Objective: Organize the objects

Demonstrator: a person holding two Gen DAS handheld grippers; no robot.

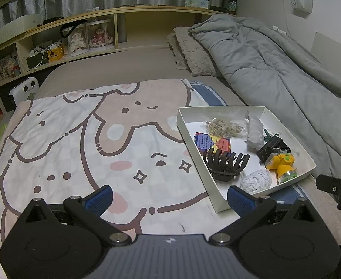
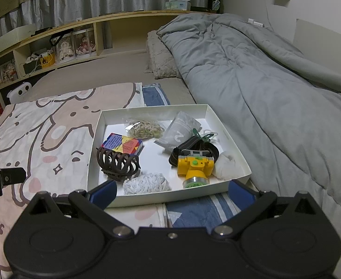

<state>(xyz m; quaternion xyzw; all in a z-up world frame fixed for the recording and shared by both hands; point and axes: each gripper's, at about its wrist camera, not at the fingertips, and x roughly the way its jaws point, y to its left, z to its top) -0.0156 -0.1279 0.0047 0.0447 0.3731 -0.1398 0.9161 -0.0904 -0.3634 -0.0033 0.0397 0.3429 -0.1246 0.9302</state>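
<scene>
Both claws are spread wide with nothing in them. The left gripper [image 1: 170, 200] hovers over the cartoon blanket [image 1: 77, 144], its right finger just by the near corner of the white box [image 1: 194, 162]. The right gripper [image 2: 172, 193] sits at the box's [image 2: 93, 153] near edge, fingers apart on either side, not touching anything inside as far as I can see.

The box holds a brown hair clip [image 2: 118, 164] lying on its side, partly over a colourful card pack [image 2: 123, 145], a bag of rubber bands [image 2: 146, 129], a grey pouch [image 2: 182, 133], a yellow headlamp [image 2: 194, 168] with its lens pointing at the near wall and strap behind it, a grey knit wad [image 2: 147, 182] and a white wad [image 2: 226, 166]. A grey duvet [image 2: 263, 81] lies to the right.
</scene>
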